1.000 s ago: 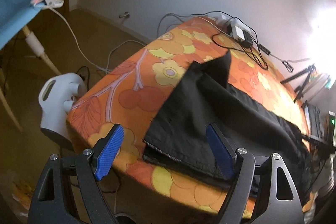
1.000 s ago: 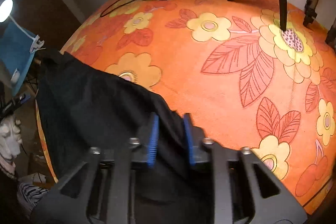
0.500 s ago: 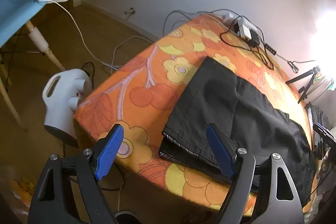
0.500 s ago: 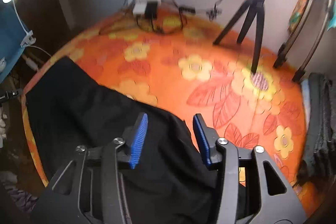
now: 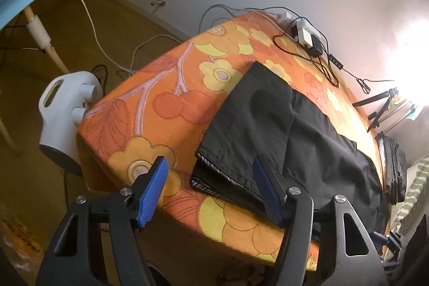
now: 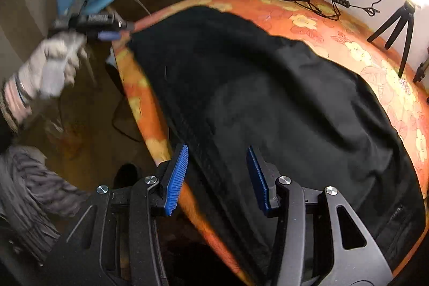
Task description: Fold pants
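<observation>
Lying folded on the flowered orange tablecloth (image 5: pixel 171 109), the black pants (image 5: pixel 281 130) stretch away ahead of both my grippers, their hemmed end nearest my left gripper (image 5: pixel 211 195) and the broad dark body under my right gripper (image 6: pixel 217 176). My left gripper tilts steeply down over the table's near corner; its jaws are closing, one blue pad hanging over bare cloth and the other in front of the pants' near edge, with nothing pressed between them. My right gripper also points steeply down, jaws parted about halfway above the fabric at the table's edge, gripping nothing. Off to its left, my gloved left hand (image 6: pixel 53 63) holds the other gripper out level near the far corner of the pants.

Beyond the pants, a power strip with tangled cables (image 5: pixel 308 36) sits at the table's far edge, and a small tripod (image 6: pixel 396 26) stands to the right. Left of my left gripper, a white jug-shaped appliance (image 5: pixel 64 111) stands on the floor. The right wrist view is smeared by motion, so seams and folds are hard to read, and a glare whitens the upper right of both views.
</observation>
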`<state>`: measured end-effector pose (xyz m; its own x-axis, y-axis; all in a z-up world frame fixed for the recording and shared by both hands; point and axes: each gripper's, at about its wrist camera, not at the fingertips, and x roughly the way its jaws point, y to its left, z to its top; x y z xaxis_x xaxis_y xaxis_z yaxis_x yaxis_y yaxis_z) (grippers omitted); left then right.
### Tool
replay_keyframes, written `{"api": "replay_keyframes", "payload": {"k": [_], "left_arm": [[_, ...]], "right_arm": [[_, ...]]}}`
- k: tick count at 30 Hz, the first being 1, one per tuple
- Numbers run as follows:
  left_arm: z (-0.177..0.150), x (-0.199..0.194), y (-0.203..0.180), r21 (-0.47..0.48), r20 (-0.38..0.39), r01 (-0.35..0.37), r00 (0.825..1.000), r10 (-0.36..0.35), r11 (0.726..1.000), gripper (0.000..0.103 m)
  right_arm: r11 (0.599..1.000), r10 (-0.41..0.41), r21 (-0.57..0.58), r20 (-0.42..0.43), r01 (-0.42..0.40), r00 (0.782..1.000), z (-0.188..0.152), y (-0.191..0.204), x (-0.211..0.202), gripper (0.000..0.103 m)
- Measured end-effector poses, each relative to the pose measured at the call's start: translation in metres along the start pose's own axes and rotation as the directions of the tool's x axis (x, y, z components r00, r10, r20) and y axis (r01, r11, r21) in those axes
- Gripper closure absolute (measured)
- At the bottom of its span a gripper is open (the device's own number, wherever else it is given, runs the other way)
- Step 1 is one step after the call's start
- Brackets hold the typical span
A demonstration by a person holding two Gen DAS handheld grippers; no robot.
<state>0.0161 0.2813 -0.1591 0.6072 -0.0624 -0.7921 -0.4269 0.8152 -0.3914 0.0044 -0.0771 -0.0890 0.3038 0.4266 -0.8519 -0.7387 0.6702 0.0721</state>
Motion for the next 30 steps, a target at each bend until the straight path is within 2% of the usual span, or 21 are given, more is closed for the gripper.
{"api": "replay_keyframes", "payload": {"k": [4, 7, 9, 11, 13, 15, 16, 21, 25, 26, 27, 28, 30], "left_arm": [[-0.001, 0.004, -0.003, -0.001, -0.009, 0.003, 1.0, -0.003, 1.0, 0.046], [-0.001, 0.005, -0.005, 0.001, -0.007, 0.001, 1.0, -0.001, 1.0, 0.051], [0.0, 0.006, -0.004, -0.005, -0.005, 0.001, 1.0, -0.001, 1.0, 0.051], [0.002, 0.005, -0.002, -0.019, 0.002, -0.001, 1.0, 0.001, 1.0, 0.051], [0.004, 0.004, 0.0, -0.036, 0.013, -0.002, 1.0, 0.003, 0.999, 0.051], [0.007, 0.002, 0.004, -0.06, 0.024, 0.001, 1.0, 0.0, 0.998, 0.051], [0.008, 0.002, 0.005, -0.068, 0.025, 0.007, 1.0, -0.005, 0.998, 0.051], [0.007, 0.01, 0.001, -0.061, 0.005, 0.003, 1.0, -0.002, 0.998, 0.051], [0.008, 0.012, -0.004, -0.05, 0.008, 0.001, 1.0, 0.0, 0.999, 0.053], [0.008, 0.011, -0.006, -0.047, 0.014, 0.009, 1.0, -0.008, 0.999, 0.069], [0.009, 0.01, -0.008, -0.037, 0.024, -0.002, 1.0, 0.003, 0.999, 0.077], [0.009, 0.008, -0.009, -0.031, 0.031, 0.001, 1.0, 0.0, 1.0, 0.093], [0.008, 0.006, -0.008, -0.032, 0.04, 0.011, 0.999, -0.01, 0.999, 0.096]], "right_arm": [[1.0, 0.021, 0.014, -0.013, -0.021, 1.0, -0.009, 0.004, 0.008, 0.055], [1.0, -0.014, -0.009, -0.029, 0.014, 0.999, -0.012, 0.007, 0.016, 0.057], [0.999, -0.031, -0.01, -0.046, 0.03, 0.998, -0.013, 0.004, 0.023, 0.063], [0.999, -0.038, -0.025, -0.038, 0.038, 0.999, -0.014, 0.006, 0.024, 0.064], [0.997, -0.049, -0.056, -0.033, 0.047, 0.998, -0.015, 0.01, 0.024, 0.068], [0.997, -0.046, -0.071, -0.033, 0.044, 0.998, -0.016, 0.012, 0.025, 0.085], [0.996, -0.042, -0.075, -0.033, 0.039, 0.999, -0.016, 0.014, 0.024, 0.089], [0.998, -0.044, -0.039, -0.029, 0.042, 0.999, -0.015, 0.01, 0.024, 0.096], [0.999, -0.034, -0.018, -0.02, 0.033, 0.999, -0.014, 0.007, 0.02, 0.097], [0.999, -0.034, -0.018, -0.018, 0.034, 0.999, -0.014, 0.007, 0.019, 0.097], [0.999, -0.037, -0.018, -0.017, 0.037, 0.999, -0.013, 0.007, 0.019, 0.098], [0.999, -0.039, -0.018, -0.015, 0.039, 0.999, -0.013, 0.007, 0.018, 0.098], [0.999, -0.039, -0.02, -0.014, 0.039, 0.999, -0.014, 0.007, 0.017, 0.098]]}}
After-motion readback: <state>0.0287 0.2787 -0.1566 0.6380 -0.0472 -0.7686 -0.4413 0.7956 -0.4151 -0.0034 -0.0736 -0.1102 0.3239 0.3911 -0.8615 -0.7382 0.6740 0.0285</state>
